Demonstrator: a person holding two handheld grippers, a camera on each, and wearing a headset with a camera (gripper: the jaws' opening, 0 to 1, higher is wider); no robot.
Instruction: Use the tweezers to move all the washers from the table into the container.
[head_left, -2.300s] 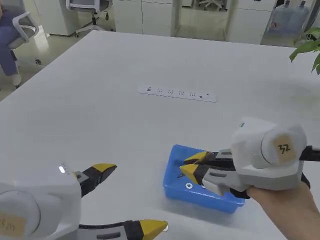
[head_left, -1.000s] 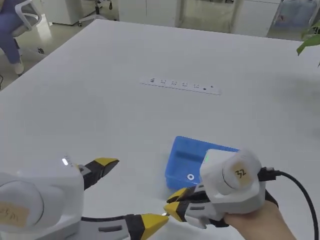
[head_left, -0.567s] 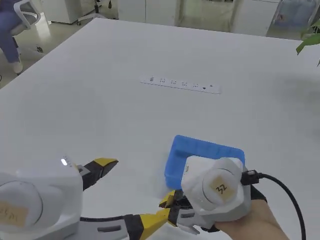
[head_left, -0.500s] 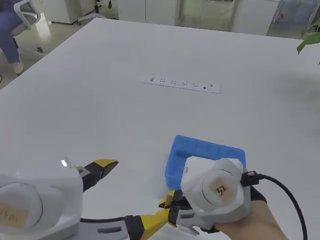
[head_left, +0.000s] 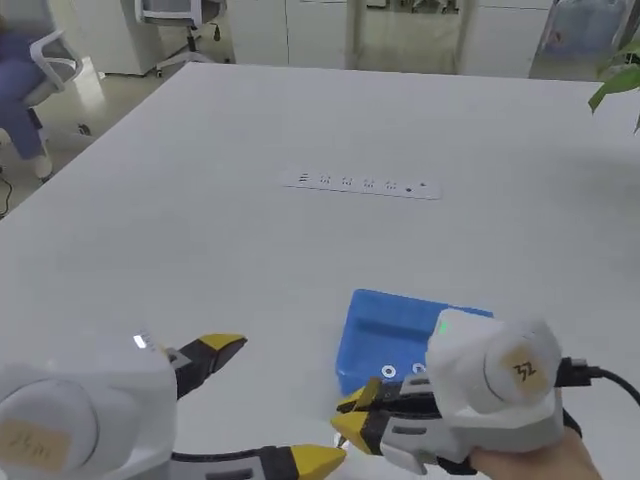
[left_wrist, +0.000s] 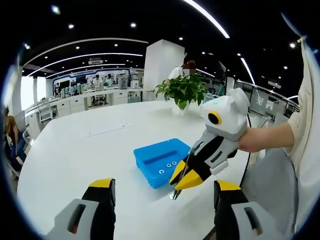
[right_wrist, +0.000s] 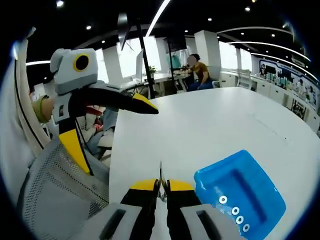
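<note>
Washers: 4 washers (right_wrist: 235, 210) lie inside the blue container (head_left: 400, 303); whether 1 more sits at the tweezers' tip, you cannot tell.
Handling: probably light, hard and slick, so pinch each across its ring or it may flick away.
Right gripper (right_wrist: 161, 186): clenched on the tweezers (right_wrist: 161, 172), just beside the container's near corner.
Left gripper (head_left: 278, 400): jaws spread, holding nothing, close by your right one.
Around: the power strip (head_left: 360, 185) lies well beyond on the table (head_left: 200, 200); your path to the container looks unobstructed.

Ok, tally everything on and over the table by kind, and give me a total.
washers in the container: 4
container, blue: 1
tweezers, clamped in the right gripper: 1
power strip: 1
grippers, the right gripper and the left gripper: 2
total: 9
</note>
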